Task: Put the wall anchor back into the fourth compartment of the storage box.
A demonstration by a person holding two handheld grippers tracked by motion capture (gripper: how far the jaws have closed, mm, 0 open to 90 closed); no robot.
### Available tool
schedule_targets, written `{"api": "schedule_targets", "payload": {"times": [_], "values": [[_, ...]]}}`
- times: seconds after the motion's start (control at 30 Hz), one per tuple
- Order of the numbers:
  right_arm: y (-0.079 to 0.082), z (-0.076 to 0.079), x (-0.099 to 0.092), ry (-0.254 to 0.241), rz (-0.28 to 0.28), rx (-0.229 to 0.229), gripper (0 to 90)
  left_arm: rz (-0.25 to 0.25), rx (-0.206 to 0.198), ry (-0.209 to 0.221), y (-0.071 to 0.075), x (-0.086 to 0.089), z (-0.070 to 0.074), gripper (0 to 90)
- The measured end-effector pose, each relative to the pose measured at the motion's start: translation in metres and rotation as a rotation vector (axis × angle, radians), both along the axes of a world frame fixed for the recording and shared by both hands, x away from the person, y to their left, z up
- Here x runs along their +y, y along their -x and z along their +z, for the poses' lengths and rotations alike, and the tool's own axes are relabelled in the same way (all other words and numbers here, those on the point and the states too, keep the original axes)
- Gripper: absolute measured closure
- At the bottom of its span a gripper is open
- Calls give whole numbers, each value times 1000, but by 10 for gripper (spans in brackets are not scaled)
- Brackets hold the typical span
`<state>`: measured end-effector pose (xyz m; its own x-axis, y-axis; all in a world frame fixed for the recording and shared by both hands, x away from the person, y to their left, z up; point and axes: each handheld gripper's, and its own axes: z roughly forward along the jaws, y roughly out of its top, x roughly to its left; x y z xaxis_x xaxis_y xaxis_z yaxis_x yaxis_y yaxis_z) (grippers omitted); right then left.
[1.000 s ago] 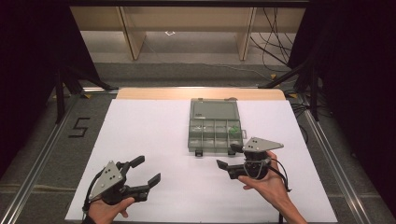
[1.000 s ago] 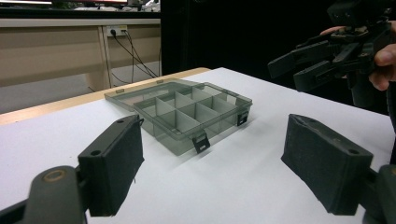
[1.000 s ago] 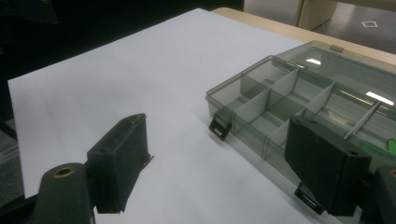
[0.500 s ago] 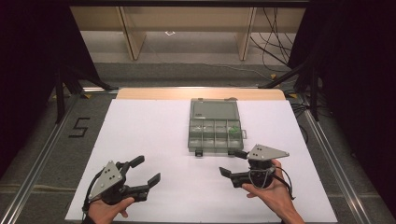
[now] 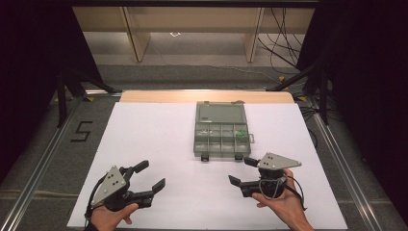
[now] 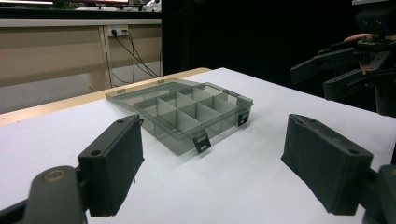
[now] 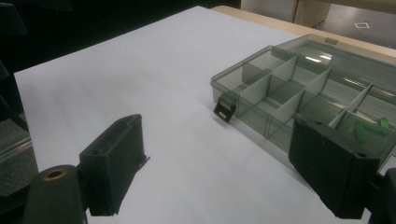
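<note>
Centrally, open compartment box [image 5: 222, 131], long axis running away, latches nearest, left claw [image 5: 148, 176] wide, right claw [image 5: 242, 171] wide.

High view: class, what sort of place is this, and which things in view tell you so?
Probably a lab or recording workspace, not a home. A table with a white top stands between dark curtains, loose cables run over the floor behind it, and a person holds a left gripper and a right gripper near an open compartment box.

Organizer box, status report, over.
Both tongs open, left and right, holding nothing. Organizer box open on table, green bits inside. Nothing in the way.
</note>
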<state>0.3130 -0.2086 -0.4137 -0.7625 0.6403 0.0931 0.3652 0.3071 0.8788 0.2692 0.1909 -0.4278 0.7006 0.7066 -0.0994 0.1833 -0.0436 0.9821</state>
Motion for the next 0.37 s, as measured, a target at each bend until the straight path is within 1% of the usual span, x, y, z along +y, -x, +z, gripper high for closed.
{"api": "schedule_targets", "payload": {"times": [0.17, 0.23, 0.27, 0.3, 0.37], "values": [[0, 0, 0, 5, -4, -1, 191, 0, 0, 1, 0, 0, 0, 194], [-1, 0, 0, 3, -4, -2, 190, 0, 1, 1, 0, 0, 0, 195], [-1, -1, 0, -9, -1, -1, 191, 0, 0, 0, 0, 0, 0, 195], [-1, 0, 0, 0, -1, 3, 190, 0, 1, 0, 0, 0, 0, 195], [-1, 0, 0, 2, -2, 3, 191, 0, 0, 0, 0, 0, 0, 194]]}}
